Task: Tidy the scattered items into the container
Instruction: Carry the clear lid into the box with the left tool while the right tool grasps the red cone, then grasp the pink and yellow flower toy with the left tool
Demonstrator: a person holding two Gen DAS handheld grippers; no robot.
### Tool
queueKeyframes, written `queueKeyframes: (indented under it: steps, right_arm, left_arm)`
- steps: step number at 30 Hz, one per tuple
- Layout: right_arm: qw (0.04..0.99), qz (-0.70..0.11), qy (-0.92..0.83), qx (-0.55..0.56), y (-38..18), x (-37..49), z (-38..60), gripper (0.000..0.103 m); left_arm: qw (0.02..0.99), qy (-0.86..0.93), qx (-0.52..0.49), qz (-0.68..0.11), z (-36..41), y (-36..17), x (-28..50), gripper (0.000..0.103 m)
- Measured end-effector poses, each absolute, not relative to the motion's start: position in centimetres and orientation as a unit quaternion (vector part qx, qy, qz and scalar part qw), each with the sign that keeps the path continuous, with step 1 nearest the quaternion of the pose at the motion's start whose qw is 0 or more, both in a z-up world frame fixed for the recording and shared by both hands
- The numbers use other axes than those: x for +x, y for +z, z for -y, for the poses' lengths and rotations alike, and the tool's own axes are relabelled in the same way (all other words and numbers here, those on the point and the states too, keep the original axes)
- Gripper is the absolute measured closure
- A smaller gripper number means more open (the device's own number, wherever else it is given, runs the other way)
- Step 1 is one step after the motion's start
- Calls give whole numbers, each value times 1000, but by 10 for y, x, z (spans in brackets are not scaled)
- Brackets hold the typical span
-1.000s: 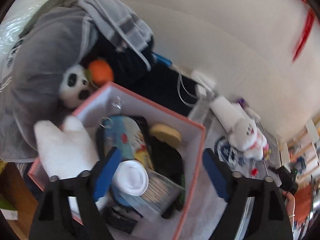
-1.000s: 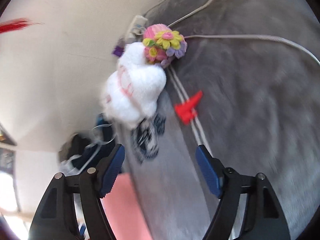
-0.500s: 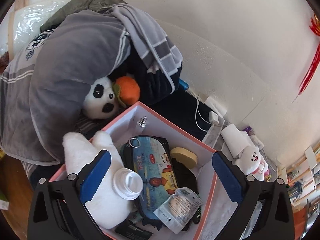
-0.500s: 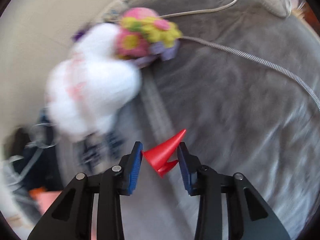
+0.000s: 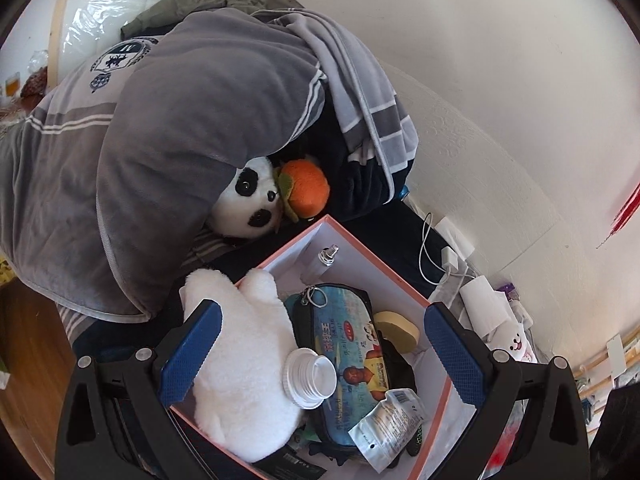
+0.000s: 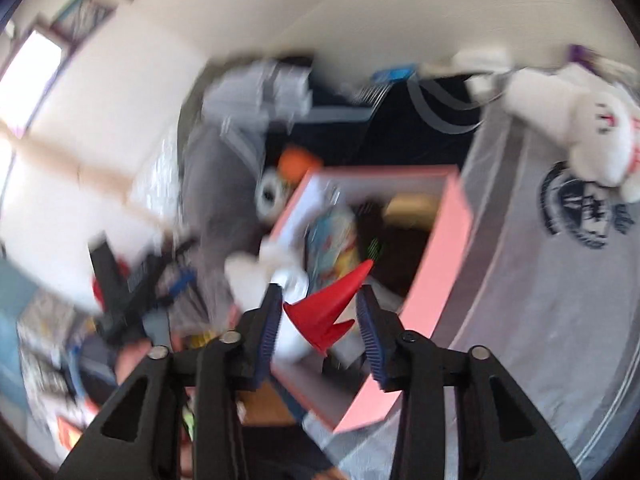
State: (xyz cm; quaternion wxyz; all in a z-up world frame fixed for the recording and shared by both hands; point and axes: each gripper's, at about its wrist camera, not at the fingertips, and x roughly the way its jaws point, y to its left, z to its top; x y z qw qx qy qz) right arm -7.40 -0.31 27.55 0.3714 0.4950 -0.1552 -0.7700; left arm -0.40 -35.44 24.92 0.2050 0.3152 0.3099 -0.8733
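Inside the pink box (image 5: 434,396), which sits on the grey bedding (image 6: 528,320), a white plush toy (image 5: 244,364) fills the near-left side with its ears over the rim. Beside it lies a blue printed zip pouch (image 5: 340,336), with a clear screw cap (image 5: 310,376) resting where plush and pouch meet. A silvery foil sachet (image 5: 388,420) lies on the pouch's near end, a tan round sponge (image 5: 398,330) sits toward the far-right wall, and a small metal-topped bottle (image 5: 327,255) stands in the far corner.

The left gripper (image 5: 320,348) hangs over the box with its jaws wide apart and nothing between them.

The left wrist view alone shows, sharply, a panda plush (image 5: 250,204) and an orange plush (image 5: 306,188) tucked under a grey pillow (image 5: 172,148) just beyond the box, plus a white charger and cable (image 5: 446,258) by the wall.

The right wrist view, heavily blurred, alone shows the right gripper (image 6: 320,318) above the box's near edge with a red cone-shaped piece (image 6: 326,312) between its blue pads (image 6: 272,320). The jaws are opening; the left pad touches the cone's base while a gap shows at the right pad, so whether it is gripped cannot be told. This view also shows a white bear plush (image 6: 584,128) lying on the bedding, well apart from the box.
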Motion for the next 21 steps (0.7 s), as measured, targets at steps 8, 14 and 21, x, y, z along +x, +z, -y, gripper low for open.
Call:
queueKeyframes:
  steps: [8, 14, 21]
  right_arm:
    - [310, 224, -796, 468, 273, -61, -71, 18]
    - [208, 359, -807, 420, 242, -43, -224, 18]
    - [141, 480, -757, 420, 140, -31, -330, 18]
  left_arm:
    - [192, -878, 315, -304, 343, 251, -9, 1]
    - [126, -898, 334, -258, 277, 253, -36, 1]
    - [-22, -885, 412, -217, 113, 217, -121, 1]
